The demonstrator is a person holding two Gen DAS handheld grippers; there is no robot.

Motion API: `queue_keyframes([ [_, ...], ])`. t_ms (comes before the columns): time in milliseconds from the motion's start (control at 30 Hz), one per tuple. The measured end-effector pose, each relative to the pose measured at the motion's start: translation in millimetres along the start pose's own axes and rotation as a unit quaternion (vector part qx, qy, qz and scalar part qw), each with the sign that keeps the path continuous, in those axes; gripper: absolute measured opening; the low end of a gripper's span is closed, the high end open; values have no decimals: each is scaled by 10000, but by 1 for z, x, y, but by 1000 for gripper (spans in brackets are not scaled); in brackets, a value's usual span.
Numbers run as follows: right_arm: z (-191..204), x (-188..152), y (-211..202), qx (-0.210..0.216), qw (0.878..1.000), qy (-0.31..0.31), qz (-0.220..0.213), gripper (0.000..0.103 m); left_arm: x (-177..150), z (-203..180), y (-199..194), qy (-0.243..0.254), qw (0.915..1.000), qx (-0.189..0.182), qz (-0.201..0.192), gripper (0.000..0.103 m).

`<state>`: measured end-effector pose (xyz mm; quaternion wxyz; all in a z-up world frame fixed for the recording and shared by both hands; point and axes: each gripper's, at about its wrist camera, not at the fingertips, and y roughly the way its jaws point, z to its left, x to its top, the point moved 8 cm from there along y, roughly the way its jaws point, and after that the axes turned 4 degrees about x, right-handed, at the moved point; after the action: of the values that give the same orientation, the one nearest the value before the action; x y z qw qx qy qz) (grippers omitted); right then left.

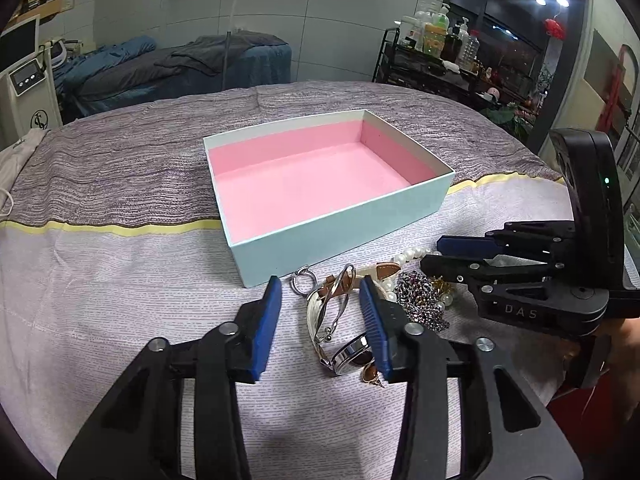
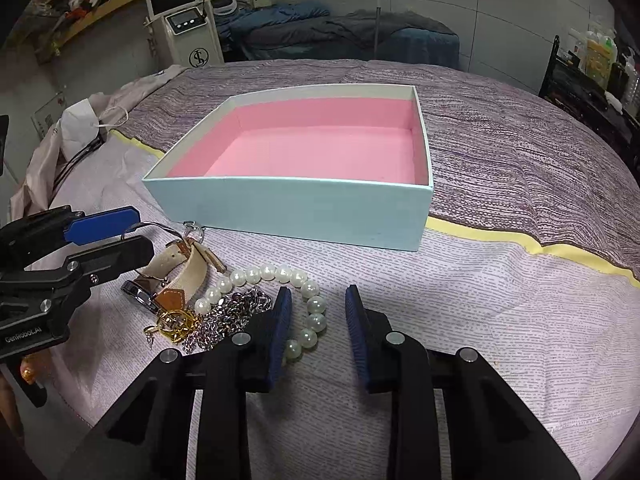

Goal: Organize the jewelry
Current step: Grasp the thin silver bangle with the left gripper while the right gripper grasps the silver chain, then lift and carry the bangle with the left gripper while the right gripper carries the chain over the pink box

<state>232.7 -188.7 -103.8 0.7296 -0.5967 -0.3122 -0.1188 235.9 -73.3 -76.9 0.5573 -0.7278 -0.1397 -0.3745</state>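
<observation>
Box [image 1: 344, 224]: pale blue outside, pink lining, no lid, nothing in it. It sat on the cloth-covered counter [image 1: 120, 280], just beyond the jewelry; in the right wrist view its long side ran across the picture, its near wall facing the claws.

Jewelry heap, on the counter just in front of the box:
- Pearl strand [image 2: 280, 274], curved in an arc, bending round toward the right claw's left pad.
- Silver chain [image 2: 228, 316], bunched, just beside the pearls.
- Gold piece [image 2: 176, 322], small, at the chain's left edge.
- Watch [image 2: 180, 276] with a cream and tan strap, its long axis slanting from the box corner down to its shiny case.
- Silver bangle [image 1: 336, 300], thin, propped on edge over the watch strap.
- Silver ring [image 1: 302, 280], nearest the box corner.

Left claw [image 1: 320, 296]: pads partly apart, straddling the bangle and the strap. The right-hand pad lay against or just beside them; contact could not be judged. Nothing was clamped. It pointed downward toward the heap and the box's near corner.

Right claw [image 2: 318, 308]: pads partly apart, the pearl arc at the inner face of its left pad; only cloth showed in the rest of the gap. No grip was visible. It angled steeply down, the box's long wall straight ahead.

The two claws approached the heap from opposite sides.
</observation>
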Motion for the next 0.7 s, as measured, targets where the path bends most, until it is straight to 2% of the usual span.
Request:
queue_keyframes([
  [33, 1, 0, 0, -13, 10000, -42, -2, 19, 1, 0, 1, -12, 10000, -16, 6, 22],
  [67, 0, 0, 1, 0, 10000, -52, -1, 15, 1, 1, 2, -21, 10000, 0, 1, 18],
  [167, 0, -1, -1, 135, 9999, -21, -59, 10, 2, 0, 0, 23, 10000, -9, -74, 10],
  [233, 1, -1, -3, 231, 9996, 15, -153, 9, 4, -3, -3, 68, 9999, -32, -152, 6],
  [333, 2, -2, -10, 352, 9989, 87, -309, 9, 6, -7, -8, 94, 9996, -27, -264, 4],
  [433, 3, -3, -22, 332, 9983, 0, -482, 9, 10, -10, -15, 94, 9992, -68, -374, 3],
  [533, 0, -4, -25, 234, 9986, -65, -473, 9, 14, -11, -18, 94, 9990, -61, -427, 3],
  [600, 5, -5, -25, 172, 9984, -273, -473, 15, 15, -12, -19, 102, 9990, -62, -431, 3],
  [633, 6, -4, -28, 106, 9980, -291, -547, 31, 15, -13, -19, 110, 9990, -61, -427, 3],
  [667, 8, -3, -31, 106, 9975, -298, -638, 42, 15, -13, -19, 107, 9990, -56, -429, 3],
  [700, 12, -1, -34, 176, 9969, -340, -683, 42, 14, -12, -19, 100, 9990, -52, -430, 3],
])
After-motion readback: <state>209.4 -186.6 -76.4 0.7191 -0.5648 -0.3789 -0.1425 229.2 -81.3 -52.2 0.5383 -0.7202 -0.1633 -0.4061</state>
